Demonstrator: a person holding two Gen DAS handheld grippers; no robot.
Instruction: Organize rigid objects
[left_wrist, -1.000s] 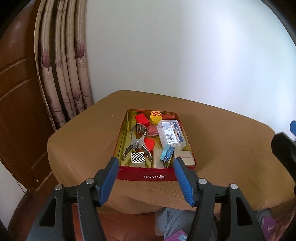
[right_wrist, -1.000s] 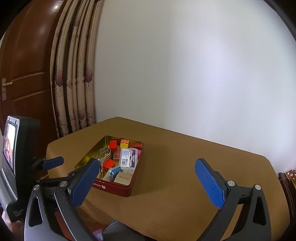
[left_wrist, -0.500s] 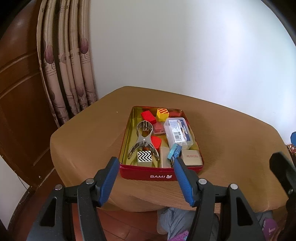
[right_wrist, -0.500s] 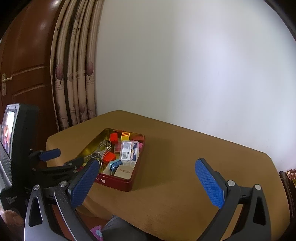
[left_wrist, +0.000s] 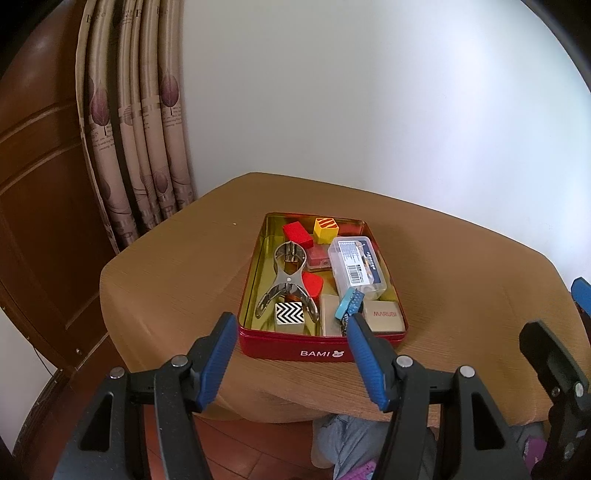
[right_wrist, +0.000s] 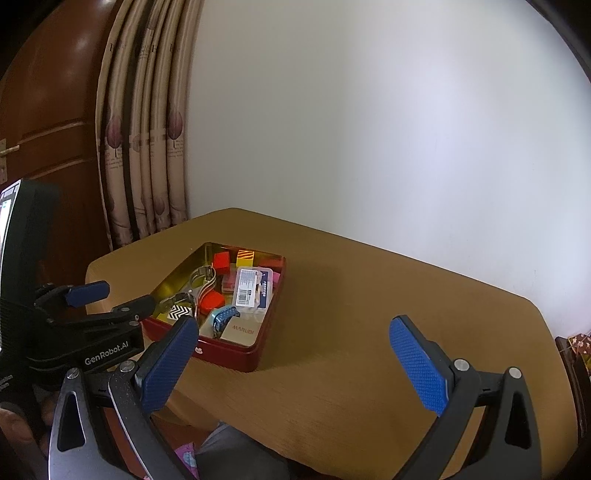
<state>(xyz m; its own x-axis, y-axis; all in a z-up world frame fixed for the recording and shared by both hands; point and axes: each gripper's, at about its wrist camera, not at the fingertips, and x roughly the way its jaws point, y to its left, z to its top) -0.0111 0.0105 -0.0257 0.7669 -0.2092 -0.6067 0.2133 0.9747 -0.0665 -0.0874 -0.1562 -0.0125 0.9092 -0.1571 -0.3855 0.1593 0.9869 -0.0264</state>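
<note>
A red "BAMI" tin (left_wrist: 321, 353) (right_wrist: 236, 356) sits open on the brown table. It holds metal pliers (left_wrist: 288, 280), a zigzag block (left_wrist: 289, 312), red blocks (left_wrist: 297, 235), a yellow striped cube (left_wrist: 325, 229), a clear plastic case (left_wrist: 356, 266) (right_wrist: 254, 287), a blue clip (left_wrist: 349, 302) and a "MARUBI" box (left_wrist: 383, 317). My left gripper (left_wrist: 290, 328) is open and empty, just before the tin's near wall; it also shows in the right wrist view (right_wrist: 110, 299). My right gripper (right_wrist: 291, 332) is open and empty, over the table right of the tin.
The brown table (right_wrist: 369, 332) runs to the right of the tin. A patterned curtain (left_wrist: 136, 129) and a wooden door (left_wrist: 33, 184) stand at the left. A white wall is behind. The floor and a person's legs (left_wrist: 351, 443) lie below the table's near edge.
Both grippers have moved closer to the table and tin. The tin looks larger and its contents have not moved. Both jaws stay open.
</note>
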